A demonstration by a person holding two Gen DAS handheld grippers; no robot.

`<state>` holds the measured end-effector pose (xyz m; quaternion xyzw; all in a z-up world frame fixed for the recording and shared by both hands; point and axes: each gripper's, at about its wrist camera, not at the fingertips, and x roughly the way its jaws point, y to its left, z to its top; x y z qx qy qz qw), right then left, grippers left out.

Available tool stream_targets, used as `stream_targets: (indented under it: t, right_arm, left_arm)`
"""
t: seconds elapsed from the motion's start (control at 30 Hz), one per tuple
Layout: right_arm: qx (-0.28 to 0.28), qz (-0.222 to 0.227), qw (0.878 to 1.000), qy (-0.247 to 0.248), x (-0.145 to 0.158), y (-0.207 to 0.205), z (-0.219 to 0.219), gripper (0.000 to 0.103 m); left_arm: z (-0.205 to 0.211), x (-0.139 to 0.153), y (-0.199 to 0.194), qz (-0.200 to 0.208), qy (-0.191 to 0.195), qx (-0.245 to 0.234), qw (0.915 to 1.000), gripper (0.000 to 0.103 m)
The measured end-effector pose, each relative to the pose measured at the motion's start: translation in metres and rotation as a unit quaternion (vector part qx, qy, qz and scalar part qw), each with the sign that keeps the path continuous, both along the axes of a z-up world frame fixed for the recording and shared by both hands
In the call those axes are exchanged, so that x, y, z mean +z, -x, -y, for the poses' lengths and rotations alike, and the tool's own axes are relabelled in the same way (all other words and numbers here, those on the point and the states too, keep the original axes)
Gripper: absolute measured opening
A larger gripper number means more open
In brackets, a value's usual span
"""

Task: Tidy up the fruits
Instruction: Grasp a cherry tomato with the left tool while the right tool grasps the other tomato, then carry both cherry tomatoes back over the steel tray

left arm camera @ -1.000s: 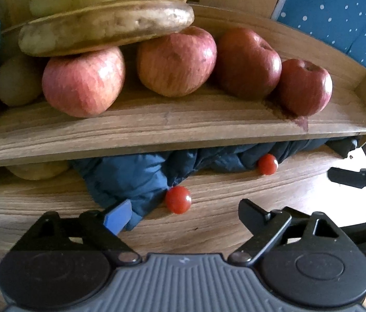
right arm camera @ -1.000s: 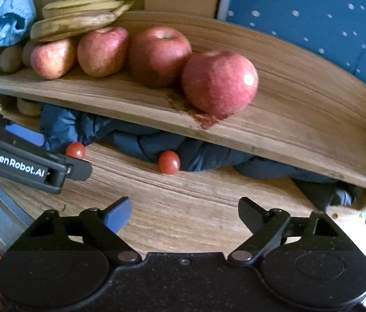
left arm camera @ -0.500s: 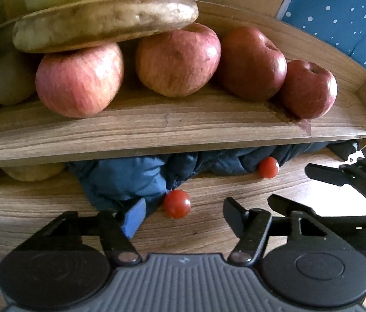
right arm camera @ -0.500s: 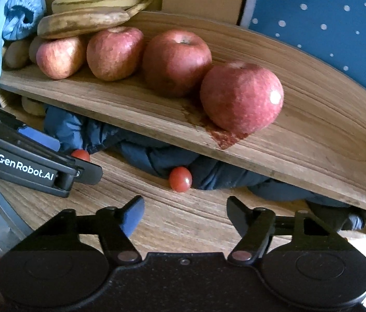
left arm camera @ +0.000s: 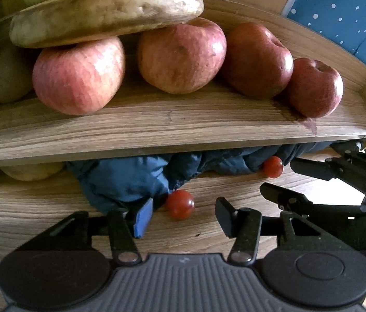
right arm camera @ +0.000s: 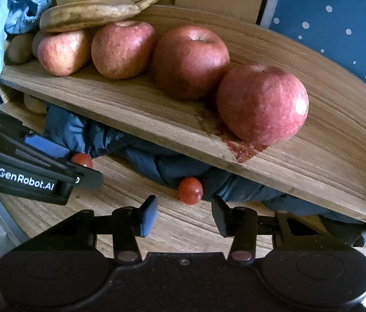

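On the lower wooden board (left arm camera: 53, 208), under the raised shelf (left arm camera: 172, 127), the left gripper (left arm camera: 184, 214) is spread part-way, its blue-padded finger and black finger flanking a cherry tomato (left arm camera: 180, 204) that lies just ahead of the tips; whether either finger touches it cannot be told. The right gripper (right arm camera: 184, 213) is likewise spread, holding nothing, with a second cherry tomato (right arm camera: 190, 190) just in front of the gap between its fingers. Both tomatoes sit against a crumpled dark blue cloth (left arm camera: 131, 179) stuffed beneath the shelf, which crowds the space behind them, and the shelf's front edge hangs low overhead. In the right wrist view the left gripper comes in from the side, partly hiding its tomato (right arm camera: 82, 160). Counted: two cherry tomatoes on the lower board; four red apples (right arm camera: 190, 61) in a row on the shelf; a bunch of bananas (right arm camera: 92, 15) resting on the two leftmost apples, at least three visible; brownish fruits at the far left, too hidden to count.
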<state>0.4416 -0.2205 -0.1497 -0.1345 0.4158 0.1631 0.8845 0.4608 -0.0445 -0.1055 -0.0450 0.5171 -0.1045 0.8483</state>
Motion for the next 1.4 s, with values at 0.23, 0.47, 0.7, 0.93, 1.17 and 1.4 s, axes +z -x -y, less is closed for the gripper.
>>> stream_targets:
  t: [0.23,0.47,0.7,0.93,1.17,1.4]
  right_arm:
    - [0.004,0.0,1.0,0.004,0.0,-0.004,-0.002,0.044]
    - [0.007,-0.002,1.0,0.005,-0.001,-0.006,-0.003,0.038]
    - [0.001,-0.005,1.0,0.009,-0.002,-0.007,-0.003,0.026]
    - [-0.008,-0.007,1.0,0.0,-0.005,-0.001,0.0,0.023]
    - [-0.012,-0.009,1.0,-0.015,-0.003,0.006,0.004,0.023]
    - [-0.018,-0.012,0.999,-0.027,0.0,0.018,0.007,0.023]
  left_arm:
    - [0.0,0.0,0.0,0.0,-0.001,0.002,1.0,0.053]
    - [0.001,-0.006,-0.005,-0.002,-0.004,0.002,1.0,0.044]
    - [0.001,-0.009,-0.006,0.0,-0.008,0.005,1.0,0.035]
    - [-0.004,-0.012,-0.008,-0.004,0.001,0.003,1.0,0.025]
    - [0.0,-0.013,-0.006,-0.005,0.004,-0.005,1.0,0.025]
    - [0.004,-0.013,0.0,-0.007,0.002,-0.015,0.9999,0.025]
